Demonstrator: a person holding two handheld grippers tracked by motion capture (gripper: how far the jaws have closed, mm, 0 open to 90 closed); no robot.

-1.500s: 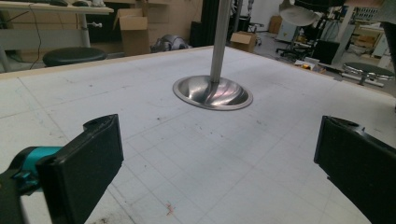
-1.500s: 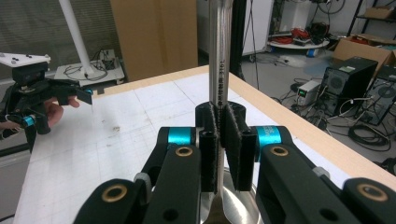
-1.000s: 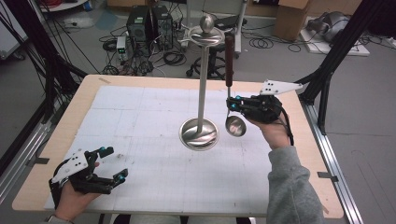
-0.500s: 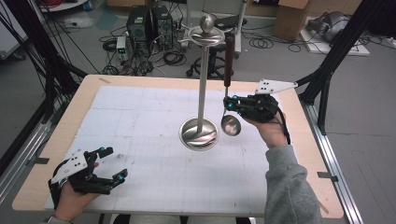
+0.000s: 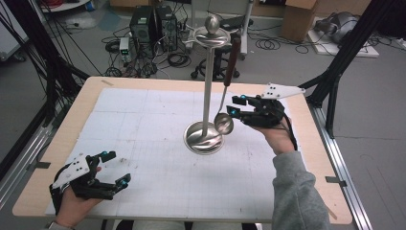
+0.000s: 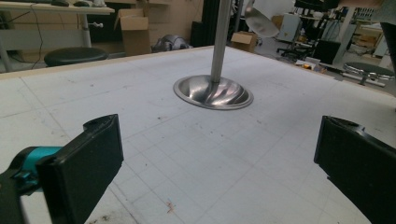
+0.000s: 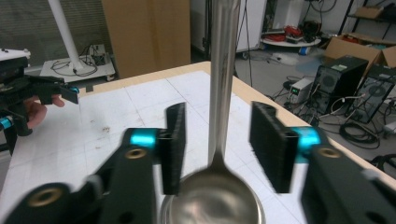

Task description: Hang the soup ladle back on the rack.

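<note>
My right hand-held gripper (image 7: 217, 147) has just been opening; the ladle (image 7: 219, 116) hangs from the stand (image 5: 207, 96) between its released jaws. My left hand-held gripper (image 5: 115, 170) rests released on the worktop (image 5: 143, 120).

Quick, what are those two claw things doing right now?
Left gripper: open, holding nothing, resting low over the table.
Right gripper: jaws just opened; the hanging ladle stands between them, untouched.

Ladle (image 5: 223, 123) — glossy polished metal
</note>
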